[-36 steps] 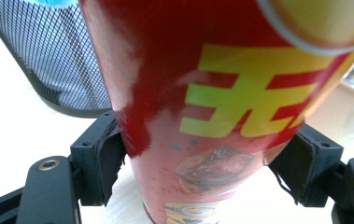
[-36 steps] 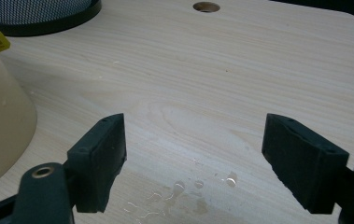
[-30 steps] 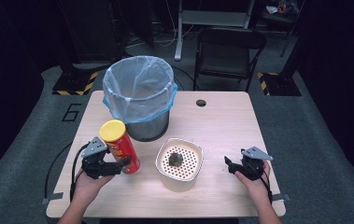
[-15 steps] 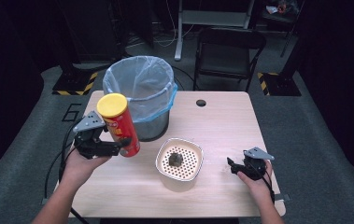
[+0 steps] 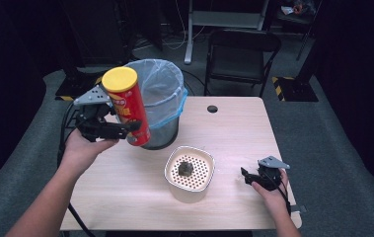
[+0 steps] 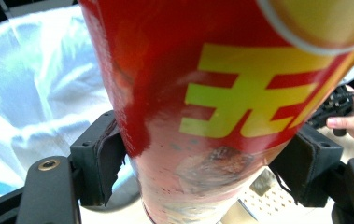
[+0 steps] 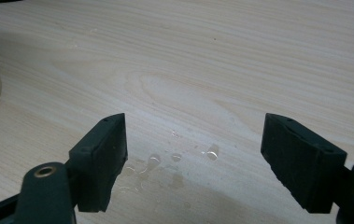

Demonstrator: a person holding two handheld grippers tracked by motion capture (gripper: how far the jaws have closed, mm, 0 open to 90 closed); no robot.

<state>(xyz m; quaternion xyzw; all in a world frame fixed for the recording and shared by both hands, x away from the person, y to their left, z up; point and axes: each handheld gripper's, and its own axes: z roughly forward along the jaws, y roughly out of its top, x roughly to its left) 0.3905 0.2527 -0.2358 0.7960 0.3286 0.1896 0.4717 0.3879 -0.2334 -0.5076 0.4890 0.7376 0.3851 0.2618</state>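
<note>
Chip can [image 5: 127, 106]: pinched by your left gripper [image 5: 120, 129] and tilted at 9 o'clock of the trash bin [image 5: 167, 86]. Carry it over the rim before releasing. Right gripper [image 5: 248, 176] rests with spread, empty jaws.

On the desk [image 5: 125, 192] a bin [image 5: 162, 98] stands at the back left, a strainer bowl [image 5: 189, 173] before it; the can [image 5: 125, 106] hangs left of the bin, a chair [image 5: 241, 54] behind.
</note>
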